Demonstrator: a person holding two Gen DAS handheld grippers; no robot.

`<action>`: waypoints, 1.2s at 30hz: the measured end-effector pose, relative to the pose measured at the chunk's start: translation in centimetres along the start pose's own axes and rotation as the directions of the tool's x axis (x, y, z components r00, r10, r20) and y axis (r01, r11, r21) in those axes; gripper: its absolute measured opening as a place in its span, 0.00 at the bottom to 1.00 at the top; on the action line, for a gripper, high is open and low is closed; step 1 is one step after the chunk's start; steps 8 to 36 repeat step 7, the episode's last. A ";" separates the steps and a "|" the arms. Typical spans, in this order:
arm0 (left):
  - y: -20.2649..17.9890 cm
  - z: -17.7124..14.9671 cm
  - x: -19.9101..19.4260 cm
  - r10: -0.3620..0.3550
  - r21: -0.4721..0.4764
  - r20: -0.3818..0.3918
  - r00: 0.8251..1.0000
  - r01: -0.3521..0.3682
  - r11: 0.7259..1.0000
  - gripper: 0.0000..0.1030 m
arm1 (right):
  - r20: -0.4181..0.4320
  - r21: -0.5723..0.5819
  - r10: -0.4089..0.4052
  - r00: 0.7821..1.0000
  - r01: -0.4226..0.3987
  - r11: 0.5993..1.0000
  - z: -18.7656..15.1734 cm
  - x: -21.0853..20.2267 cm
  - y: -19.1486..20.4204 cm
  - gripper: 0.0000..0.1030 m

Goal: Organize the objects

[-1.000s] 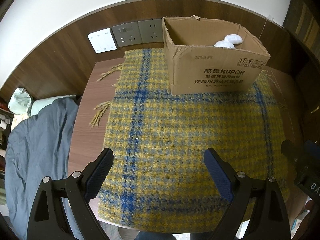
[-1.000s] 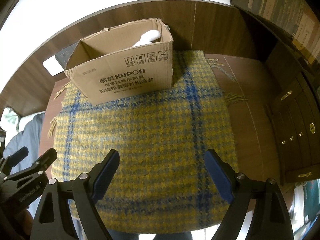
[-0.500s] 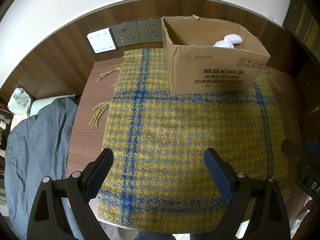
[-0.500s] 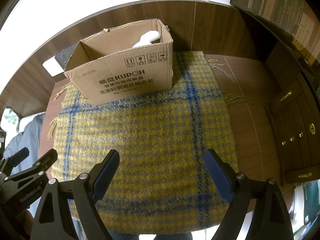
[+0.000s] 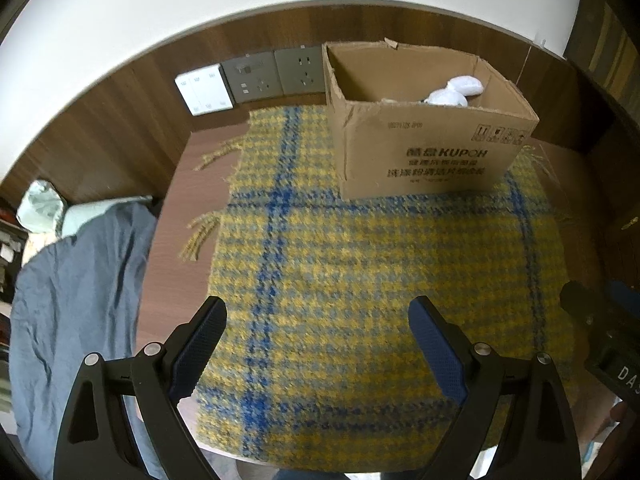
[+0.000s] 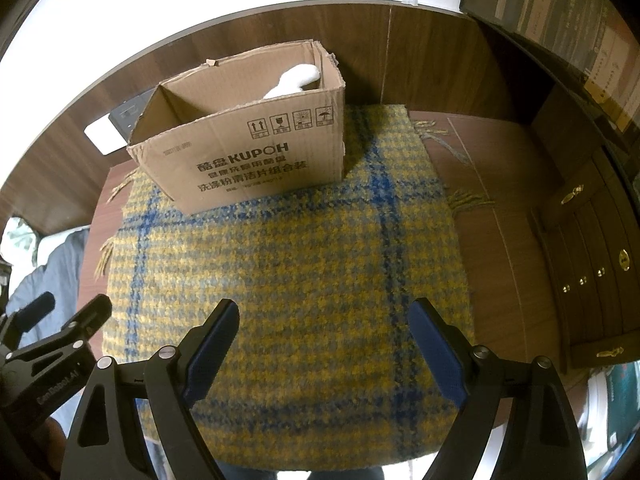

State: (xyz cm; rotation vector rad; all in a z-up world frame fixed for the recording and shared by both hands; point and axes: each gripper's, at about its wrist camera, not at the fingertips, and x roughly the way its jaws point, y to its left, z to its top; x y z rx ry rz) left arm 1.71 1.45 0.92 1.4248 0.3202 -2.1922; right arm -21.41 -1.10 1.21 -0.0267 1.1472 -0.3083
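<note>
So starting over on the far left there's a rumpled blue-grey bedsheet (image 5: 76,292) hanging down past the edge of the wooden table (image 5: 172,248), and up on the wood-panelled wall sit a white switch plate (image 5: 204,89) and two grey sockets (image 5: 276,74). Moving in, the left gripper (image 5: 318,334) hangs over the near part of a yellow and blue plaid blanket (image 5: 360,280) spread across the table, jaws spread wide with nothing at all between the blue pads, just blanket underneath. The cardboard box (image 5: 428,148) stands open-topped at the far end of the blanket, well ahead of that gripper and a bit to its right, and you can see a couple of white wrapped things (image 5: 456,90) lying inside against the box's right-hand wall, can't tell what they actually are. From the other camera it's the same deal: the right gripper (image 6: 324,334) is wide apart too, empty, poised over the blanket's near half, with the box ahead and off to its left. Neither gripper touches the box. Furthest right there's a dark wooden drawer unit (image 6: 592,280) with brass handles beside the table.
</note>
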 end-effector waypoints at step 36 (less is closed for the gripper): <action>0.0 0.4 0.4 -0.027 -0.004 -0.021 0.999 0.027 1.000 0.94 | 0.004 0.004 0.001 1.000 -0.001 1.000 0.1 0.2 -0.2 0.84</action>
